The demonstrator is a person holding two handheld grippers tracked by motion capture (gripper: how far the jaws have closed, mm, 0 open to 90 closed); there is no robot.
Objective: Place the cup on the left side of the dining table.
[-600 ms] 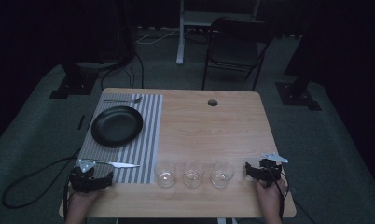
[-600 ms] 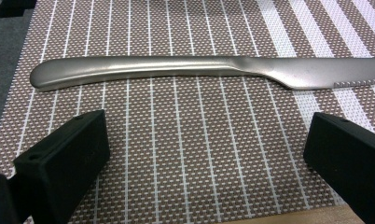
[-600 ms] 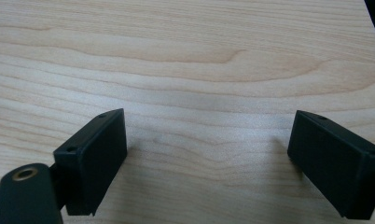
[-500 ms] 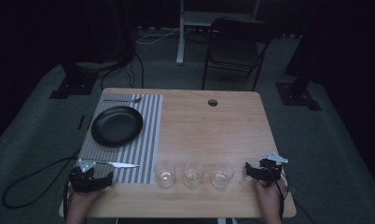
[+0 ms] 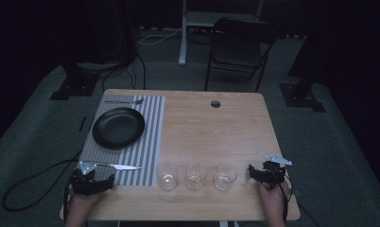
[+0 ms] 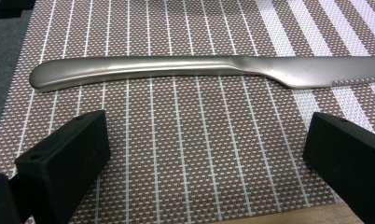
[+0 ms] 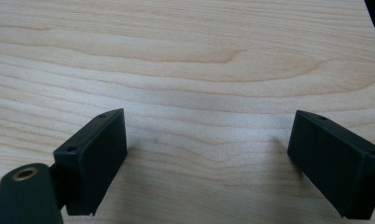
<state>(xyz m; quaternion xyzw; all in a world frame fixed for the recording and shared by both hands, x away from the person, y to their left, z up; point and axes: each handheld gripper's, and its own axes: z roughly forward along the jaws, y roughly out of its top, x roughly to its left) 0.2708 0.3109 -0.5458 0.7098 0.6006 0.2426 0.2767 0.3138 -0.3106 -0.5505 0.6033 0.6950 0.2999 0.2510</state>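
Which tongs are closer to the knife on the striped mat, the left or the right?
The left. The left tongs sit just in front of the knife, jaws open and not touching it. The right tongs rest far across the table, beyond three glasses.

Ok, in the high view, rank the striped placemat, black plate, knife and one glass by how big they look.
1. striped placemat
2. black plate
3. knife, long but thin
4. any glass; all three look alike

We hold the left gripper (image 5: 91, 179) low at the near left, jaws wide apart. Our right gripper (image 5: 266, 172) sits near right, jaws spread too, nothing between them.
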